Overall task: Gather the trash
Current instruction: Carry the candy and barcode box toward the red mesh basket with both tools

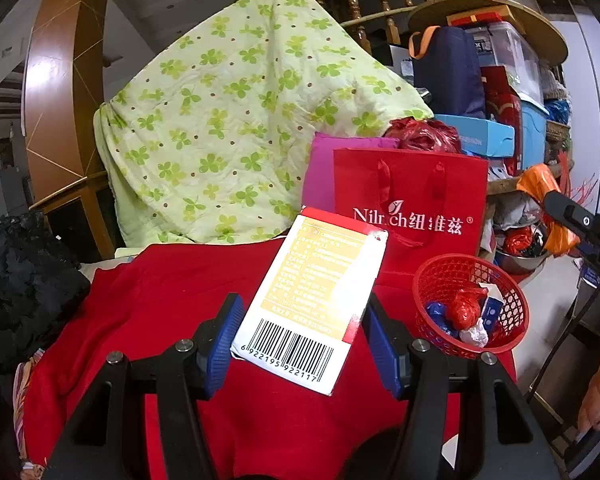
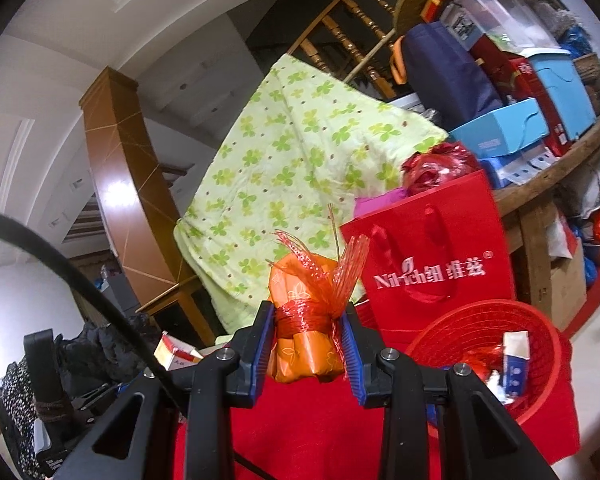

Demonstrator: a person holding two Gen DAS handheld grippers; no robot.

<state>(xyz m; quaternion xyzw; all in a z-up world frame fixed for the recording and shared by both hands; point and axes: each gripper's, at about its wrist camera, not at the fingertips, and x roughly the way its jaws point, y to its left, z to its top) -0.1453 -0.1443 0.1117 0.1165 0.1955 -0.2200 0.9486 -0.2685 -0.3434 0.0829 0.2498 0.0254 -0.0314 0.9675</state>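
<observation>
Left gripper (image 1: pixel 300 332) clamps a white-and-red carton (image 1: pixel 312 300) just left of the red mesh basket (image 1: pixel 512 336), and the right gripper (image 2: pixel 308 344) pinches an orange wrapper bundle (image 2: pixel 304 320) tied in red netting, also left of the basket. Risk: the carton sits skewed between the pads and may twist out; the netting could snag a pad at release. Basket contents are a jumble, carton print unreadable.

Left gripper (image 1: pixel 300 332) jaws clamp barcoded carton (image 1: pixel 312 300)
</observation>
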